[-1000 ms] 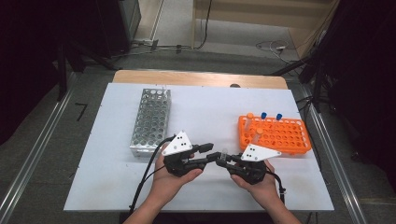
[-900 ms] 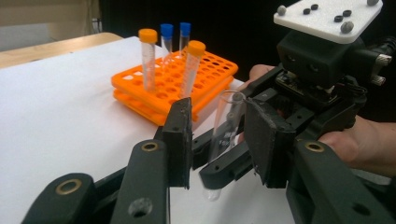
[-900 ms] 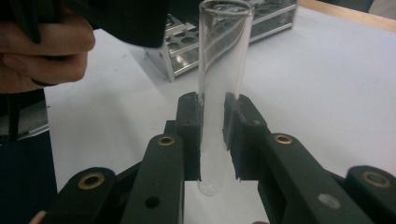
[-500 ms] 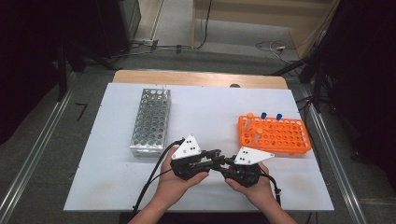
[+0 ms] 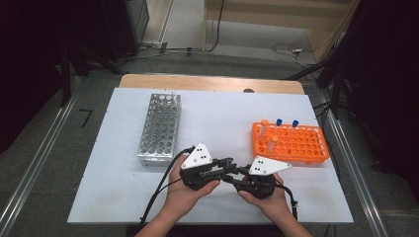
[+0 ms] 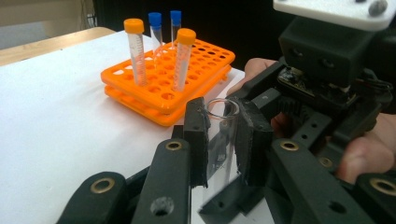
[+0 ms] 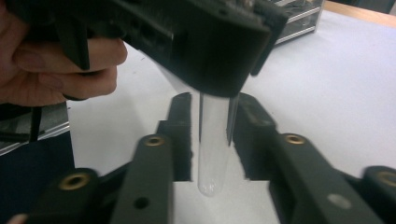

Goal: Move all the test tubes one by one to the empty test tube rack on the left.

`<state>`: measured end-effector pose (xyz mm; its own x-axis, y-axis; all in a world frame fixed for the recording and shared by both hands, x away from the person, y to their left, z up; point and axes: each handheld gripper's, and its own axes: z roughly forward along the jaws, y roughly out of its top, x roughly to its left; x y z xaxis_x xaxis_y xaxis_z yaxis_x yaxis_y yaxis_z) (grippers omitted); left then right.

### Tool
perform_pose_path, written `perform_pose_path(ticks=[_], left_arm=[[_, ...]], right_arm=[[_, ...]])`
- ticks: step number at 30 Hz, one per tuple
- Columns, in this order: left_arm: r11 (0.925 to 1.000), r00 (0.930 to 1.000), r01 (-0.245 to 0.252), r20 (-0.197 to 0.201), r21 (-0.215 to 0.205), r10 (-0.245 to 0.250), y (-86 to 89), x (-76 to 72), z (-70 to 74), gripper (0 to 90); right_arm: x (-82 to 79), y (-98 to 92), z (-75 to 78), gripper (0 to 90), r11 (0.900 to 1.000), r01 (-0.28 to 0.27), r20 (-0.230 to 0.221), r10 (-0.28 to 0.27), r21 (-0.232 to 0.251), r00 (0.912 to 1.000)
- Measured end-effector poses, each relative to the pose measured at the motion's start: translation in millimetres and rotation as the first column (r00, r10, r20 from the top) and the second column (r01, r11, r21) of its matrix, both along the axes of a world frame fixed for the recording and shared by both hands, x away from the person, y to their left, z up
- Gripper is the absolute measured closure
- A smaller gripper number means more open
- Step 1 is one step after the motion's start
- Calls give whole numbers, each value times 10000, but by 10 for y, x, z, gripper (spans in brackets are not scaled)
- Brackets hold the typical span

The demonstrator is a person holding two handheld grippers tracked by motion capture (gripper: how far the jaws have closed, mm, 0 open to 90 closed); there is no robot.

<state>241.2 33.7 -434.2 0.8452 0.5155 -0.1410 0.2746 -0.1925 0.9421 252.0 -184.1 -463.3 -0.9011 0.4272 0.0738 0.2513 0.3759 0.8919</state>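
Both grippers meet tip to tip at the table's front centre. My left gripper (image 5: 230, 165) (image 6: 222, 106) is shut on a clear, uncapped tube (image 6: 219, 140); its jaws have just been closing and both pads press the glass. My right gripper (image 5: 234, 176) (image 7: 214, 107) faces it. Its jaws have just been opening, and the same tube (image 7: 212, 154) hangs between its pads with a thin gap on each side. The left gripper's body hides the tube's upper end in the right gripper view.
An orange rack (image 5: 291, 144) (image 6: 187, 70) at the right holds two orange-capped and two blue-capped tubes. A metal rack (image 5: 159, 129) (image 7: 299, 18) stands at the left. White table (image 5: 222, 118) lies between them; the near edge is just behind the hands.
The two grippers have drawn slightly closer together, the right one shifting a little to the left. Both racks stand as before.
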Motion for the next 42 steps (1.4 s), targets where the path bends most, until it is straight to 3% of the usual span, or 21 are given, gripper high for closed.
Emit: perform_pose_path(ticks=[8, 13, 27, 37, 42], left_arm=[[9993, 9992, -362, 164, -39, 363, 146, 55, 64, 772], [9973, 9971, -721, 249, -103, 723, 290, 120, 111, 772], [9853, 9842, -1696, 475, -180, 1703, 603, 365, 209, 772], [9723, 9716, -2324, 396, -264, 2333, 817, 588, 239, 772], [9640, 9636, -2645, 327, -266, 2653, 907, 697, 247, 772]], right_arm=[[13, -200, 21, 380, 9983, 360, -55, -358, 456, 9993], [36, -321, 33, 244, 9972, 568, 79, -573, 476, 9983], [119, -731, 47, 13, 9914, 1044, -237, -1028, 788, 9944], [86, -961, 18, 0, 9895, 1411, -66, -1410, 298, 9900], [124, -1072, 10, 0, 9816, 1850, -156, -1845, 463, 9827]])
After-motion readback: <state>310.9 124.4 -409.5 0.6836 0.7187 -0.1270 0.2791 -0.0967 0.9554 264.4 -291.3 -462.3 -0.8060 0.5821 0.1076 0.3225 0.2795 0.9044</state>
